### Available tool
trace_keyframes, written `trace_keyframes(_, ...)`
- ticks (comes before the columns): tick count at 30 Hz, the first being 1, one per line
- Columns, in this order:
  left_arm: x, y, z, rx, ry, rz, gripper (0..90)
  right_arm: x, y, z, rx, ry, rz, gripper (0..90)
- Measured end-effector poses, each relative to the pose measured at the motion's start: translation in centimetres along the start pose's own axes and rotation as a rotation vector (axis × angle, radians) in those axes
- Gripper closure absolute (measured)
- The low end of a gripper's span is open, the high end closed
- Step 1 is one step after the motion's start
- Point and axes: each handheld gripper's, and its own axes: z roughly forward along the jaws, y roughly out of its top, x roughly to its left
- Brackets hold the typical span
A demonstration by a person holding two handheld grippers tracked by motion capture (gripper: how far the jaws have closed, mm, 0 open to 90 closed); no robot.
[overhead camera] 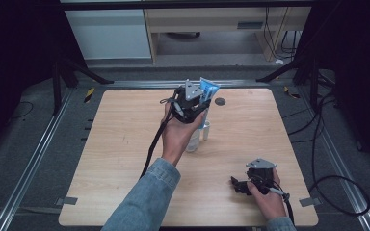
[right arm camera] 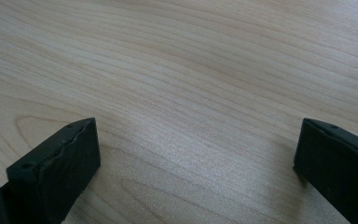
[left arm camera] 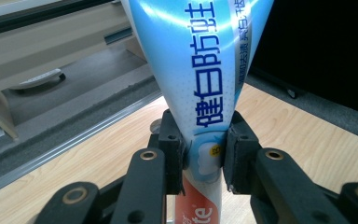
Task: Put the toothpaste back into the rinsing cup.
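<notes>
the pale wood table [overhead camera: 125,144] with rounded corners stands on grey floor, dark curtains at both sides. my left gripper [left arm camera: 204,154] pinches a glossy blue toothpaste tube [left arm camera: 205,70] upright above a clear cup [overhead camera: 193,139]. my right gripper [right arm camera: 196,158] rests spread wide on the table.

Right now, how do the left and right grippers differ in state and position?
The left gripper is shut on a blue-and-white toothpaste tube; the right gripper is open and holds nothing. The left gripper is held up over the far middle of the wooden table; the right gripper sits low by the near right edge, facing bare wood. Both are black, hand-held, with a grey plate on top.
</notes>
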Motion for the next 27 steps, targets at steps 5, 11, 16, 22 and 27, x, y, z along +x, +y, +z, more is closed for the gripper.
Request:
trace_keyframes(5,0.6,-0.5,-0.1,-0.013,0.024,-0.017,71.9,0.0,0.0,0.0,0.001,0.0,0.001,0.4)
trace_keyframes(11,0.8,-1.0,-0.3,-0.026,0.039,-0.03,71.9,0.0,0.0,0.0,0.0,0.0,0.001,0.4)
trace_keyframes(16,0.9,-1.3,-0.5,-0.046,0.059,-0.022,72.0,0.0,0.0,0.0,0.0,0.0,0.001,0.4)
trace_keyframes(22,1.3,-1.9,-0.5,-0.045,0.07,-0.033,72.0,0.0,0.0,0.0,0.001,0.001,0.002,0.4)
trace_keyframes(27,1.5,-2.4,-0.6,-0.042,0.079,-0.035,72.0,0.0,0.0,0.0,0.0,0.001,0.001,0.4)
